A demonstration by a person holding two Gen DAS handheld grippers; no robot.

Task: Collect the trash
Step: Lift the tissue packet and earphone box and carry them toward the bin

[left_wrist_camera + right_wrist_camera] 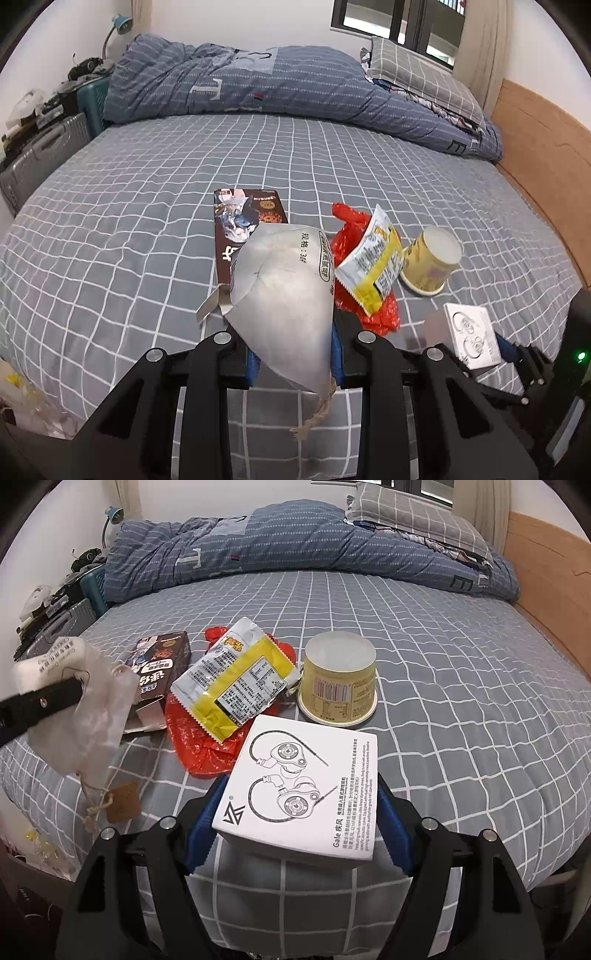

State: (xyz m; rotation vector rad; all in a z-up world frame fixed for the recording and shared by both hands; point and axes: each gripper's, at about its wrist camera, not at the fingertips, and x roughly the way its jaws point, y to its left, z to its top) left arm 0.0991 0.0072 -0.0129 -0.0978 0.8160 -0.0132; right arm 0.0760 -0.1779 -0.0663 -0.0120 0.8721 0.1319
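I had both tongs loaded over the near edge of the bed (461, 657). My left gripper (295, 354) was clamped on a whitish pouch (284, 306), pinched low so the bulk stood up between the blue pads and its twine drawstring hung down toward me; from the right camera that same pouch (74, 716) showed off to the left with a brown paper tag (123, 801) dangling under it, clear of the sheet. My right gripper (295, 830) was closed on the white earphone box (306, 782), holding it by its two sides with the printed face up, which I judged the steadiest way to carry a flat, rigid carton. The remaining trash lay in a cluster just beyond both tools, toward the middle of the bed: a dark brown carton (162, 661) with one flap open, a red plastic bag (199, 738) spread flat with a yellow and silver snack wrapper (236, 683) resting on top of it, and a yellow paper cup (338, 679) standing upside down just beside the wrapper. I reckoned those four were still to be picked up, and that the limp bag would be the awkward one. No bin was clearly visible in either view.
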